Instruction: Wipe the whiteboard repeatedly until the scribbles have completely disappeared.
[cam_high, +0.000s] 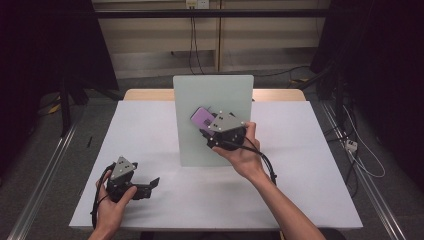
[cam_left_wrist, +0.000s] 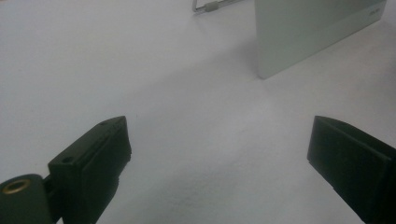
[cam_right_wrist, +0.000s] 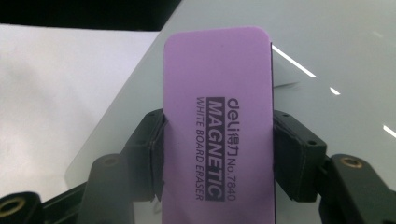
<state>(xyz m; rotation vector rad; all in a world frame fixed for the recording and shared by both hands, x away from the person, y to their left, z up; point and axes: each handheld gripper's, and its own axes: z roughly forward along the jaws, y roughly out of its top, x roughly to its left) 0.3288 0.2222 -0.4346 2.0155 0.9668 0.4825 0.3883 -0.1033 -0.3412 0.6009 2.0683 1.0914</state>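
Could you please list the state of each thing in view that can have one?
Purple eraser: clamped by its long sides, held flat against the board.
Whiteboard: propped up tilted on the table, surface looks clean.
Right gripper: shut on the eraser.
Left gripper: open, nothing between its fingers, low over the table.

Eraser (cam_right_wrist: 217, 126): light purple, with black printed text and black band holding purple letters. Board (cam_high: 212, 100): pale grey-green, plain. Table (cam_high: 150, 130): white, plain. Right gripper (cam_high: 204, 129) and left gripper (cam_high: 156, 182): black, each with grey plate on top.
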